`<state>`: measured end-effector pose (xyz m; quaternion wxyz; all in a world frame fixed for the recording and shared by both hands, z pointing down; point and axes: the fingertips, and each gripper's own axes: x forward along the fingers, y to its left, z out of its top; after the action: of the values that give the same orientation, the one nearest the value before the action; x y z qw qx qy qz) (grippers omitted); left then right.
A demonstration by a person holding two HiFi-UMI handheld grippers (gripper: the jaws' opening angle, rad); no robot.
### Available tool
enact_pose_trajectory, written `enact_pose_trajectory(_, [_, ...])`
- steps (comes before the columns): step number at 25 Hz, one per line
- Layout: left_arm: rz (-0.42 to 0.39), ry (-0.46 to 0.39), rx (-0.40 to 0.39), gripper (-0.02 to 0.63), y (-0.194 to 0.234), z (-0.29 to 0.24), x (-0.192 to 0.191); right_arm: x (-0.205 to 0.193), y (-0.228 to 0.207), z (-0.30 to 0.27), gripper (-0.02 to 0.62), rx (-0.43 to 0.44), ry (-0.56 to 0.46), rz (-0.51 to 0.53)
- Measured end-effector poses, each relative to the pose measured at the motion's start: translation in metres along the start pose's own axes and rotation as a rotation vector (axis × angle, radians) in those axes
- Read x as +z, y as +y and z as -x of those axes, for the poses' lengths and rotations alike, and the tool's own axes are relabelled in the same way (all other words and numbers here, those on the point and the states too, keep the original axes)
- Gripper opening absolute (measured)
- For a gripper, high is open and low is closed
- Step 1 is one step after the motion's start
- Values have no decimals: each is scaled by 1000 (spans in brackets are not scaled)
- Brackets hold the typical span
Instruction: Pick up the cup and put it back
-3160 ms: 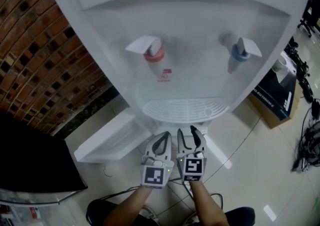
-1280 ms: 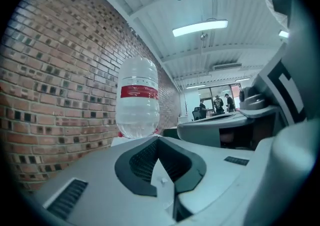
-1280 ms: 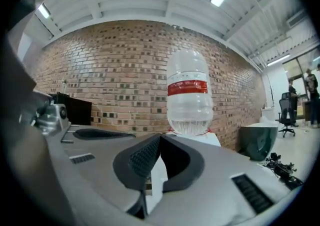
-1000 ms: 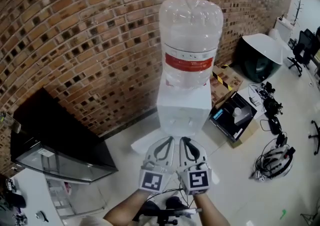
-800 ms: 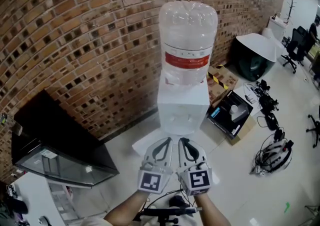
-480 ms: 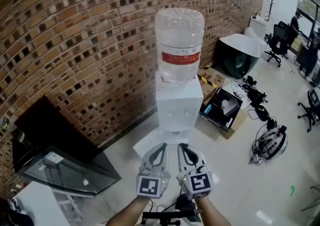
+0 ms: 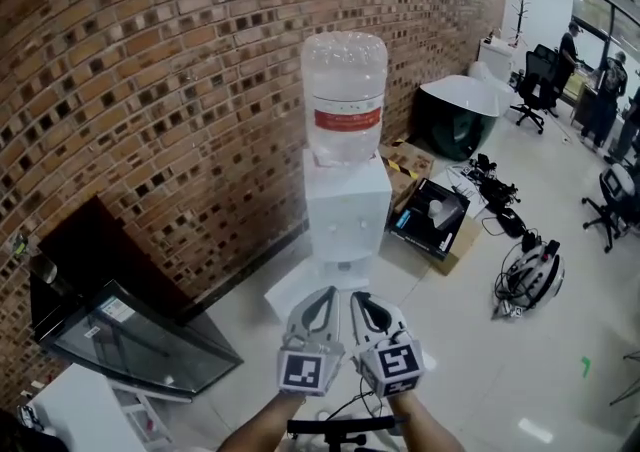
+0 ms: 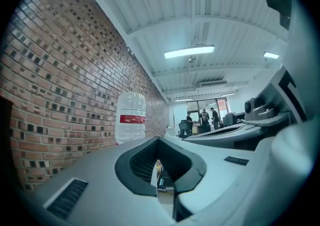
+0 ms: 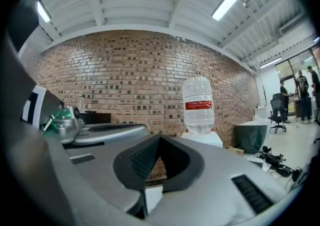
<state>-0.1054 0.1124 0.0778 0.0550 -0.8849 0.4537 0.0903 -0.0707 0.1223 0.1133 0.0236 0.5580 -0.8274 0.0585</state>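
Head view: the left gripper (image 7: 327, 293) and right gripper (image 7: 358, 297) are held side by side, low and central, pointed at a dispenser (image 7: 346, 215) against a brick wall (image 7: 150, 90).

Left gripper view: its jaws are seen closed, empty.

Right gripper view: its jaws are likewise closed, empty.

The cup cannot be made out anywhere.

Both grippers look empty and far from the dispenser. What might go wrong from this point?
1. No cup shows in any view. The left gripper and right gripper are shut and empty, so the pick may have no target.
2. A helmet and cables lie on the floor right of the dispenser; walking there could snag a foot.
3. The grippers sit side by side, almost touching, and could knock together.
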Motion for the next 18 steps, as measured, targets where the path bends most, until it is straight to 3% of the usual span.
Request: enact_pose_trajectory(18, [-5, -44, 12, 0, -53, -3, 21, 17, -25, 44, 0, 21, -33, 46])
